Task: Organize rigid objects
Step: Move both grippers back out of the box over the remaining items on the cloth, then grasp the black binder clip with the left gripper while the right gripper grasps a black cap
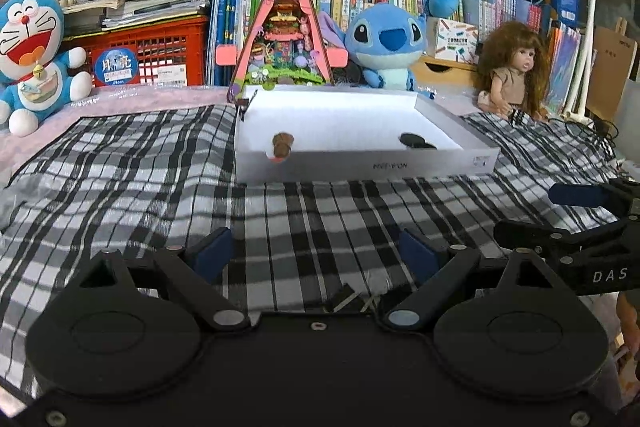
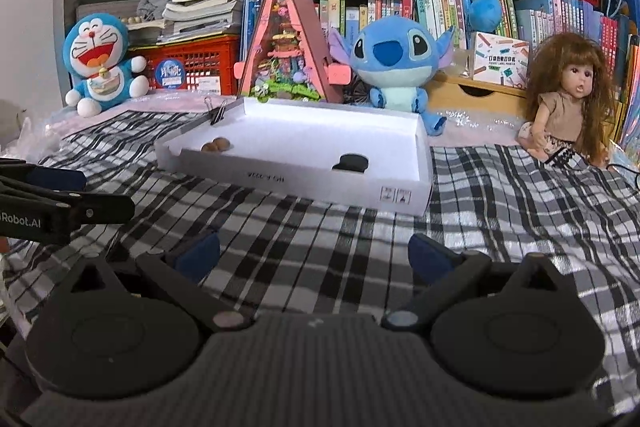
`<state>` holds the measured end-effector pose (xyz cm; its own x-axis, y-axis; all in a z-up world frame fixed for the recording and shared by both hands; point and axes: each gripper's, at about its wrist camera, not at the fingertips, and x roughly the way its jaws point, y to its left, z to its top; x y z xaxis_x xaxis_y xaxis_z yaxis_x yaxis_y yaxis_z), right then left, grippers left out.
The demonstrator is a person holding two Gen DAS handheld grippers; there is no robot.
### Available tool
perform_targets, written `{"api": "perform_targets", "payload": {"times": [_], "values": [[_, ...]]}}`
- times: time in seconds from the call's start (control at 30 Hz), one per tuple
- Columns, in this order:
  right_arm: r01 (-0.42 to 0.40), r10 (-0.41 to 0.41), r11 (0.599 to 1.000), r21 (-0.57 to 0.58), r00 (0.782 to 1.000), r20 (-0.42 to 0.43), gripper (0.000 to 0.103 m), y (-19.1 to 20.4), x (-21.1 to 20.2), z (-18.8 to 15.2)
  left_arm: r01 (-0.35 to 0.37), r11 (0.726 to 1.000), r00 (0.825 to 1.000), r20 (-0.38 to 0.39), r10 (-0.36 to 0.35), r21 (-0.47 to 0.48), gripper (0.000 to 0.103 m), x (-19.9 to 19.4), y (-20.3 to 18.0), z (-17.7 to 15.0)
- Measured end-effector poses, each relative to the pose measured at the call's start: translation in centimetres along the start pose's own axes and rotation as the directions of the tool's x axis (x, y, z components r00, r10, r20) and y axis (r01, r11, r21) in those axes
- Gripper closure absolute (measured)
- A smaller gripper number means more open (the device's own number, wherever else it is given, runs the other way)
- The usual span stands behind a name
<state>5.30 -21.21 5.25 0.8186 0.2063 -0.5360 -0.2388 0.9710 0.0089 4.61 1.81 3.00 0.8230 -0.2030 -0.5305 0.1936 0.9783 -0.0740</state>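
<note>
A: Two things lie in the white box lid (image 2: 404,197): a brown pair (image 2: 216,145) near its left corner and a black disc (image 2: 351,163) toward the right. What either one is, I can't make out; the near wall cuts off the disc's lower edge.

B: And the grippers?

A: Both stand over the checked cloth (image 1: 320,211), well short of the lid. The left gripper (image 1: 316,253) has its jaws wide with nothing between them; the right gripper (image 2: 314,253) is the same.

B: Around it?

A: A binder clip (image 2: 216,111) grips the lid's far left corner. Behind stand a triangular diorama (image 2: 286,47), a Stitch plush (image 2: 394,63), a Doraemon plush (image 2: 100,63) and a long-haired doll (image 2: 568,99). Books fill the back.
</note>
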Motion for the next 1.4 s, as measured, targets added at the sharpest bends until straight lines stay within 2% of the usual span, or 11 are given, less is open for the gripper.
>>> {"api": "perform_targets", "payload": {"times": [0.47, 0.8, 0.97, 1.13, 1.27, 1.4], "values": [[-0.020, 0.020, 1.000, 0.023, 1.000, -0.020, 0.000, 0.3, -1.7, -2.7, -0.004, 1.000, 1.000, 0.000, 0.004, 0.018, 0.014, -2.1, -1.0, -3.5], [0.008, -0.009, 0.998, -0.064, 0.999, -0.030, 0.000, 1.6, -2.1, -4.6, -0.009, 0.999, 1.000, -0.011, 0.010, 0.052, 0.014, -2.6, -1.9, -5.3], [0.028, -0.030, 0.996, -0.086, 0.999, -0.020, 0.000, 2.0, -2.1, -4.8, -0.012, 0.999, 1.000, -0.013, 0.012, 0.039, 0.021, -2.4, -1.7, -5.3], [0.040, -0.040, 0.998, -0.050, 0.999, 0.003, 0.000, 1.6, -2.5, -4.7, -0.034, 0.999, 0.999, -0.007, 0.034, 0.017, 0.032, -2.2, -1.0, -5.0], [0.035, -0.035, 0.999, -0.004, 0.999, 0.017, 0.000, 0.7, -2.9, -4.6, -0.062, 0.997, 0.998, -0.013, 0.062, 0.038, 0.039, -1.9, -0.9, -4.9], [0.027, -0.027, 1.000, -0.008, 1.000, 0.006, 0.002, 0.4, -3.2, -4.7, -0.063, 0.996, 0.998, -0.014, 0.064, 0.063, 0.042, -1.3, -1.2, -4.7]]}}
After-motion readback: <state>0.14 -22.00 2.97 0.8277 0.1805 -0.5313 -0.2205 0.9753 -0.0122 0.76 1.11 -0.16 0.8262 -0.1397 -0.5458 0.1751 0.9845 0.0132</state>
